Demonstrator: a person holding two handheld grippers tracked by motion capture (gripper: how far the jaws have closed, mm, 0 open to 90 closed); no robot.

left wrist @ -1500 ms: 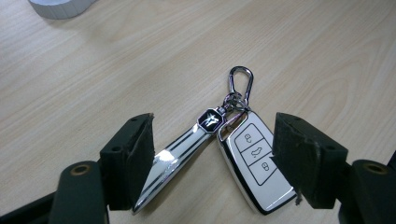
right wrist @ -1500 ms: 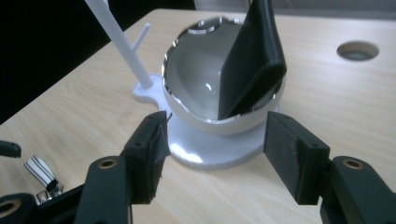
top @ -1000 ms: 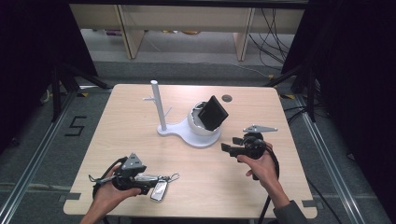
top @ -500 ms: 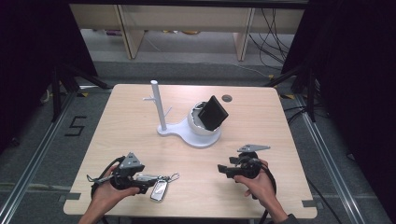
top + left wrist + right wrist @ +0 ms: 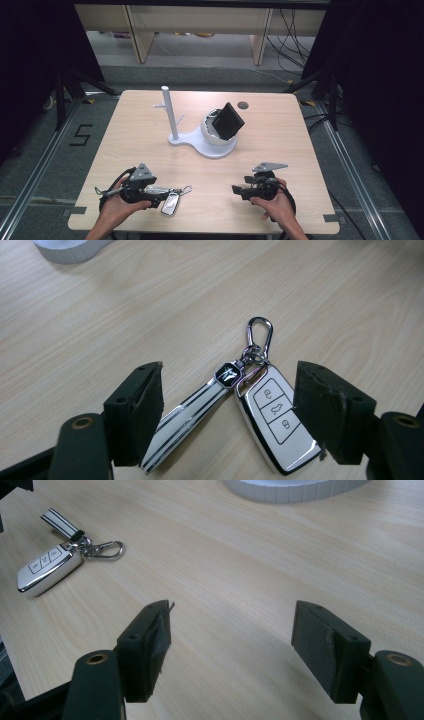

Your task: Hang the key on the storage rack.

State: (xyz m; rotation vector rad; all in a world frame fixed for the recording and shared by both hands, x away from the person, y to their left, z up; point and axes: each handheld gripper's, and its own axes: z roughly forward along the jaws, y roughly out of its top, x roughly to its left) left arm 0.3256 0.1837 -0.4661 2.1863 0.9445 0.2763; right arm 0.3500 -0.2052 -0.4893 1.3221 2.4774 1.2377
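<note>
A white car key fob (image 5: 170,204) with a striped strap and a silver carabiner (image 5: 186,189) lies flat on the wooden table (image 5: 280,150) near the front left. My left gripper (image 5: 159,197) rests beside it, pointing right. In the left gripper view the fob (image 5: 277,422) and strap (image 5: 190,415) lie between the open jaws of the left gripper (image 5: 227,390), and the pads do not press on them. My right gripper (image 5: 236,190) sits low at the front right, pointing left. Its jaws have just been opening, and the right gripper (image 5: 230,640) has only bare wood between them. The fob (image 5: 47,570) lies farther off.
A white stand (image 5: 200,145) with an upright post (image 5: 167,112) and small pegs occupies the table's middle. Its bowl holds a tilted black box (image 5: 227,120). A dark round hole (image 5: 243,105) is in the tabletop behind it. Shelving and cables lie beyond the far edge.
My right hand has moved from beside the stand toward the near edge and lower to the table. The left hand and the key fob have stayed put.
</note>
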